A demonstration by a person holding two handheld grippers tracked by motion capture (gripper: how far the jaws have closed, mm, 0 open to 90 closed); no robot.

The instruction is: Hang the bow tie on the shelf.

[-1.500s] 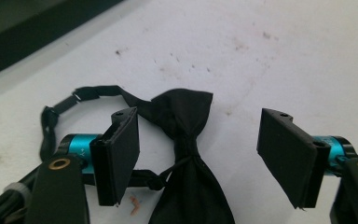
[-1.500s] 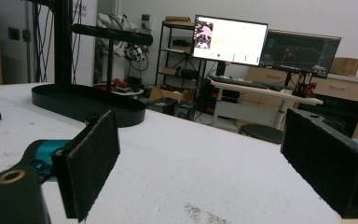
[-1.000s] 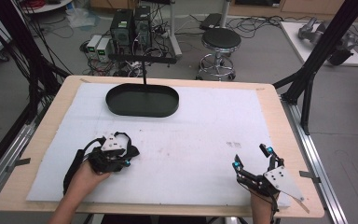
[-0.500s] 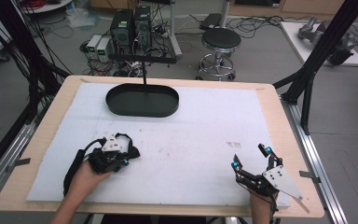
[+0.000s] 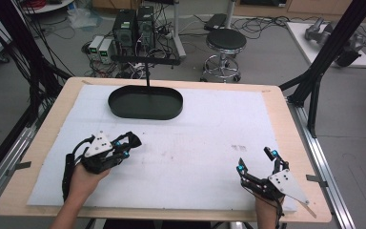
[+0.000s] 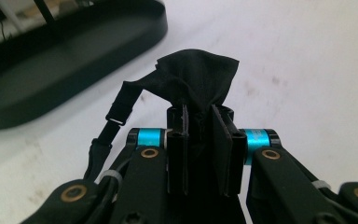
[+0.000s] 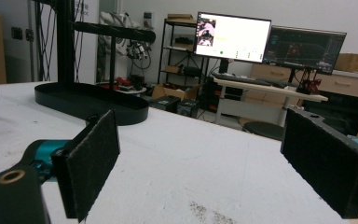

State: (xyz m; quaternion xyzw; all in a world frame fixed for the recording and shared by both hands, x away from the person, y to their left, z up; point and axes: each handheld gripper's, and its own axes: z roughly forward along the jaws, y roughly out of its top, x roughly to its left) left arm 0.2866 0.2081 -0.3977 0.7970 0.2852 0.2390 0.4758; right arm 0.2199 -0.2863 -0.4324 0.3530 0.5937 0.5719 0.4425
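In the high view, the left gripper (image 5: pixel 132 140) sits at the lower left of the frame over the white foam sheet (image 5: pixel 209 129) that covers the wooden table (image 5: pixel 47 112), with a small dark lump at its tip that is too small to read there. The left gripper view makes it plain: the two jaws have just been closing and now pinch a crumpled piece of black fabric (image 6: pixel 198 79), which bunches up above the pads at the centre of the frame. A narrow black strap with a small buckle (image 6: pixel 117 112) trails from the fabric down the left side. The black oval metal tray (image 6: pixel 51 70) fills the upper left of that view, well apart from the fabric.

The right gripper (image 5: pixel 256 161) rests at the lower right of the high view, jaws spread wide with nothing between them. The right gripper view confirms the gap and adds what the high view lacks: two lit monitors (image 7: pixel 233 37) on a desk at the upper right, behind the tray.
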